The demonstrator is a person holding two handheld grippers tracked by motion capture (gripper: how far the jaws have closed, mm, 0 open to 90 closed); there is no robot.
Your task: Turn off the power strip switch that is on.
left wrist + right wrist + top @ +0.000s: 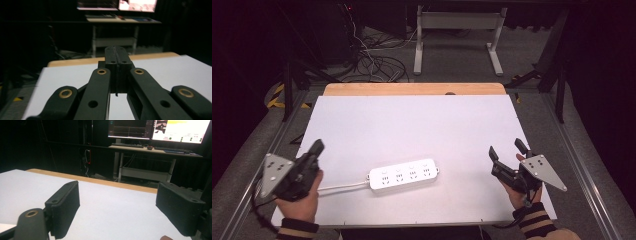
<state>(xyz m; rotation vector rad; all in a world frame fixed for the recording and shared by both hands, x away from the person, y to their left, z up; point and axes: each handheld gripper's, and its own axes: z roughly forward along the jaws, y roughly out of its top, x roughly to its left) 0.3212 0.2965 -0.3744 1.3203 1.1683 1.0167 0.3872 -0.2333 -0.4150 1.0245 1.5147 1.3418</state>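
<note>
Left tongs, black and matte with brass rivets, stand pressed together on nothing at the near-left corner of the table; its smooth white sheet covers a pale wooden top whose far edge is bare. At centre, towards the near edge, lies the white rectangular plastic power strip, flat, glossy and round-cornered, with four socket groups in a row along its top face; its white cable trails left towards the left hand. Right tongs, of the same black material with rough-textured pads, stand wide apart and hold nothing, near the right edge, well apart from the strip. Neither pair touches the strip, so the work appears to be at the approach stage. The next move probably calls for bringing one pair down over the strip's narrow width, or onto the cable, with the left pair first opened.
</note>
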